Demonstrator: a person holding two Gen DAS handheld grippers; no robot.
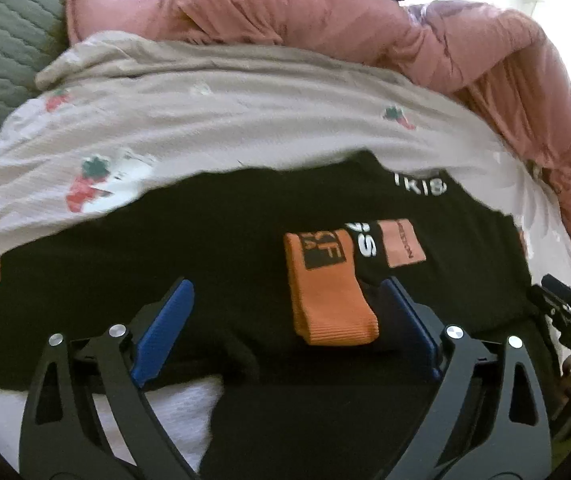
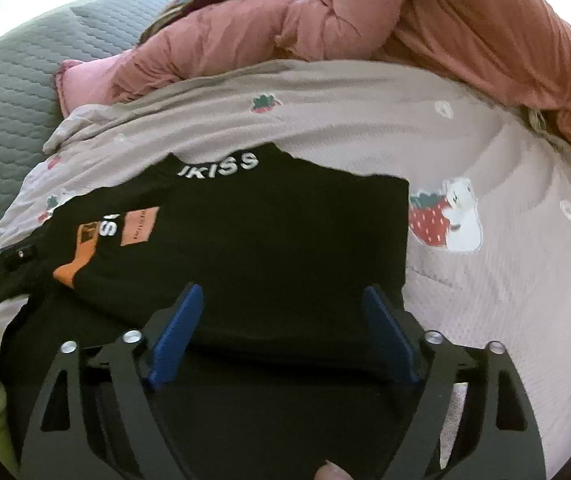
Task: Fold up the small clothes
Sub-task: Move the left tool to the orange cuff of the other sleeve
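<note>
A black top point(image 1: 165, 248) with white lettering and orange patches lies spread on a pale strawberry-print cloth point(image 1: 205, 112). Its orange ribbed cuff point(image 1: 329, 300) is folded in over the body. My left gripper point(image 1: 285, 286) hovers open just above the top; the cuff lies under the gap, close to the right blue pad point(image 1: 405, 320), untouched. In the right wrist view the black top point(image 2: 285, 220) shows a straight right edge. My right gripper point(image 2: 282, 289) stands open over its near part, with no fabric pinched. The orange cuff point(image 2: 73, 268) shows at the left.
A pink puffy jacket point(image 1: 325, 12) point(image 2: 445, 20) is heaped along the far side. Grey quilted bedding point(image 1: 1, 52) point(image 2: 13, 88) lies to the far left. The strawberry-print cloth point(image 2: 485, 280) stretches to the right of the top. Each view shows the other gripper's body at its edge.
</note>
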